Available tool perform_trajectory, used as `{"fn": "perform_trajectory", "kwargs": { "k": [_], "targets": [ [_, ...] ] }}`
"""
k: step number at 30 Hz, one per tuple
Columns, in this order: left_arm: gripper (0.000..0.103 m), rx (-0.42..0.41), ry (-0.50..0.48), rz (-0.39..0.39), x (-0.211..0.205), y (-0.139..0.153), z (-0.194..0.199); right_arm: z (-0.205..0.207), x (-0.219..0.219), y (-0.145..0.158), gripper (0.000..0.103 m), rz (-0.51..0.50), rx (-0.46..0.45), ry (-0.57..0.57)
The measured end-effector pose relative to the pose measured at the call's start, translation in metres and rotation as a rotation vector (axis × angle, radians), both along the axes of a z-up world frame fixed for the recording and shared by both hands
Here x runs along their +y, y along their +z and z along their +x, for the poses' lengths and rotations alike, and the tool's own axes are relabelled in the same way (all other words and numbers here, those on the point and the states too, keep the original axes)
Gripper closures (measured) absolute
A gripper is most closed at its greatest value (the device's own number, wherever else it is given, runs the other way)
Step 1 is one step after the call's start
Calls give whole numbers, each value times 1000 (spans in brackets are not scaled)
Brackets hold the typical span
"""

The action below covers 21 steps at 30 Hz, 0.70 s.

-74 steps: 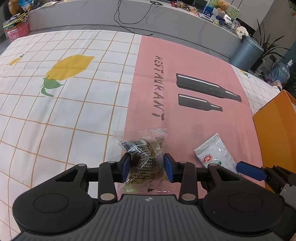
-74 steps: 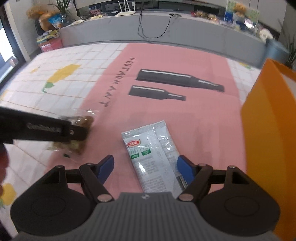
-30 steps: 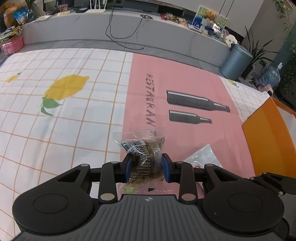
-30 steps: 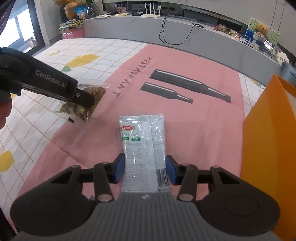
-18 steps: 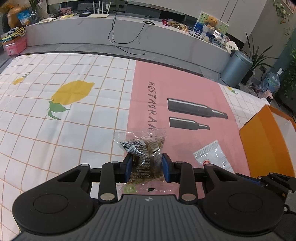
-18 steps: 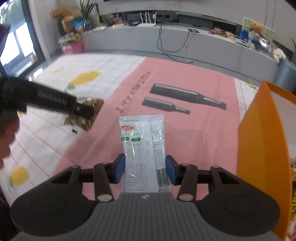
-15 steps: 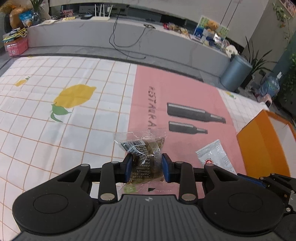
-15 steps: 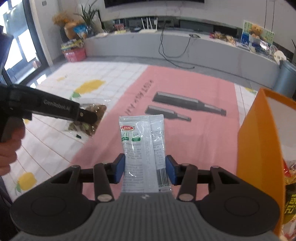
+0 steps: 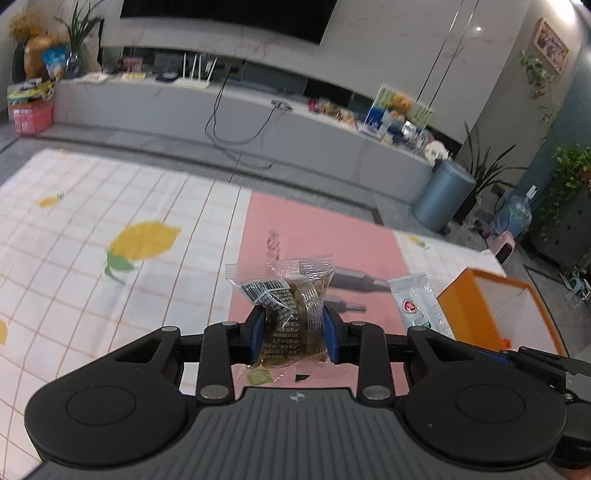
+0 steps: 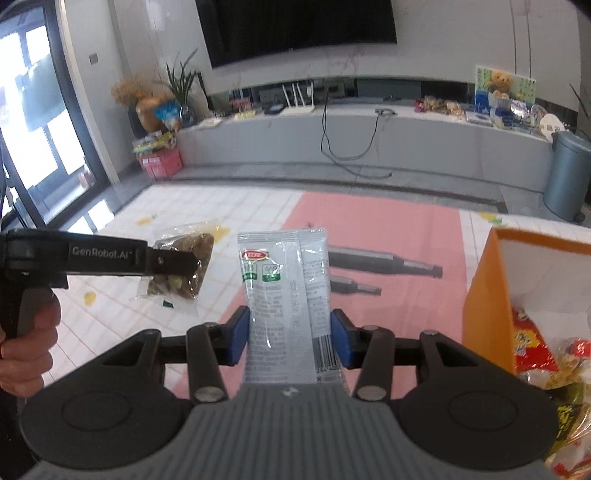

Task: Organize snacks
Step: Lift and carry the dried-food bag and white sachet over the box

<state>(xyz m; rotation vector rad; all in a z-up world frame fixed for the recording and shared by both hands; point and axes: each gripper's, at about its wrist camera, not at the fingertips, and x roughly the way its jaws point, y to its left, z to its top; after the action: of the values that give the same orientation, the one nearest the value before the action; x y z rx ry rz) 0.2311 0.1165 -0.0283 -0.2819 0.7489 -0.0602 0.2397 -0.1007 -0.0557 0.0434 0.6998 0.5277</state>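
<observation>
Holding snacks up off the mat now: left gripper [image 9: 294, 334] squeezes the brown packet [image 9: 291, 306], right gripper [image 10: 289, 339] squeezes the white packet [image 10: 286, 295], box [image 10: 487, 295] next.

Ahead, beyond the fingertips: long grey low counter [image 9: 258, 122] along a pale wall, black screen [image 10: 295, 29] above, loose cable [image 10: 332, 147] hanging down its front. Far left, tall bright window [image 10: 29, 122]. Far right, grey-blue bin [image 9: 441, 197] and potted plants [image 9: 569, 177]. Below, checked lemon-print cloth [image 9: 92, 258] with pink panel [image 9: 332, 240].
</observation>
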Motion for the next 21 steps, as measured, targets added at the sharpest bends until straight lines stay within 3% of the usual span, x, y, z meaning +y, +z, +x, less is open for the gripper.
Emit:
{"fn": "perform_trajectory", "kwargs": {
  "k": [8,14,18,21],
  "targets": [
    [67,-56,-50,-6,-28,37,-4,-11,-35,37,57,104,-73,-41],
    [67,-102,-100,12,-66,63,-5,-23,-75,65,57,144,-144,-141],
    [67,-132,-142,44,-98,75,-4,-35,-116,84,57,242,-188,-229],
    [67,-138,-165,27,-125,78,3,-45,-151,96,57,294,-221,-300]
  ]
}}
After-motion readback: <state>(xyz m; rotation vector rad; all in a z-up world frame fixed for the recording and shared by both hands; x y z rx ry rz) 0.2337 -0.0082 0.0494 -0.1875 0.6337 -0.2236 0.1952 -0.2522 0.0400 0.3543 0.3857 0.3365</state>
